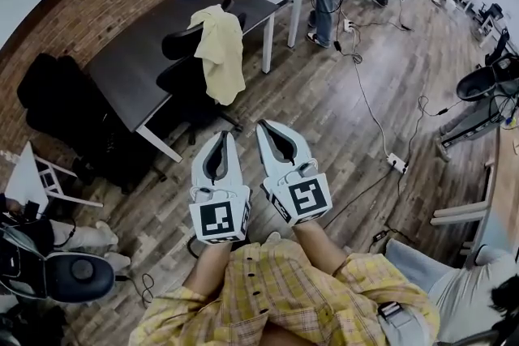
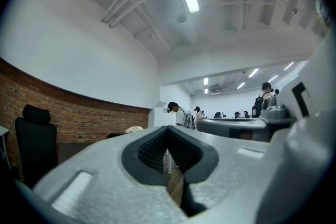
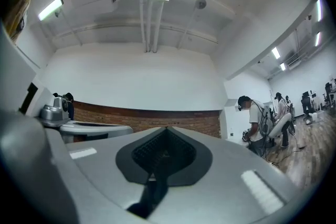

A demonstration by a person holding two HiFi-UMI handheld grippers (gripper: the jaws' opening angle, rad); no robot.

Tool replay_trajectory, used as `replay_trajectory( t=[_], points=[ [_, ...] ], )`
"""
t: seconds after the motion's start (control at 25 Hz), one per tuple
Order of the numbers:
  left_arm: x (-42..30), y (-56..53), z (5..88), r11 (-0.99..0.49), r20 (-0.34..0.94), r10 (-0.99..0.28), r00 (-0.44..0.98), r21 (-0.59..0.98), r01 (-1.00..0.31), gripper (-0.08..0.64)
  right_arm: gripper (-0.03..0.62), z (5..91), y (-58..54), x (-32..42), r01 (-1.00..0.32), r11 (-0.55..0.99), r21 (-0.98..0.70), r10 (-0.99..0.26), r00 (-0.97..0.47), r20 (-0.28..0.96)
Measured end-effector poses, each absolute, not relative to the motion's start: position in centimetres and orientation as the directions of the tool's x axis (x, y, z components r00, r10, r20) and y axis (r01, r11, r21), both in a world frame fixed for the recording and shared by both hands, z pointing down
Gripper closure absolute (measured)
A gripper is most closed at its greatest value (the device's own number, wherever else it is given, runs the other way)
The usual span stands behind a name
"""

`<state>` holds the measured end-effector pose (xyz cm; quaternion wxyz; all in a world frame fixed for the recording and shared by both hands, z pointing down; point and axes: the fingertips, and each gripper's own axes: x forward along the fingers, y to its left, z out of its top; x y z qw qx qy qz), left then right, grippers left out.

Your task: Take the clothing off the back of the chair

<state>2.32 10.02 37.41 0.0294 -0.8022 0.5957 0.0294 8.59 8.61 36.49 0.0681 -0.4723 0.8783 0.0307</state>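
Nothing of the task is showing as done: the pale yellow clothing (image 1: 220, 53) is hanging over the back of the black chair (image 1: 180, 82), draping down past the seat, and the chair is standing just beside the dark worktop (image 1: 134, 53) along the brick wall. By my reading the whole job is waiting: getting near the chair, opening a pair of fingers, pinching the fabric and lifting it clear of the backrest. The person is holding the 2 grippers out in front of the chest, side by side over the wooden floor (image 1: 324, 109), well apart from the chair. The left gripper (image 1: 226, 134) is pointing about level toward the chair, its fingers pressed together with nothing between them. The right gripper (image 1: 263, 126) is tilting very slightly upward, its fingers likewise pressed together and carrying nothing. The 2 tips are angling a little toward each other, with the marker cubes sitting nearest the person's checked shirt.
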Motion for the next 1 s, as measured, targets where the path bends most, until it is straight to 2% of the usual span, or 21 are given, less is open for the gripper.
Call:
replay_trajectory(
  t=[1.0],
  points=[
    [-4.3, -10.4, 37.4, -0.333, -0.057, -0.941, 0.333, -0.004, -0.943, 0.560, 0.601, 36.3, -11.8, 1.5, -0.856, 0.516, -0.027, -0.850, -0.509, -0.134]
  ],
)
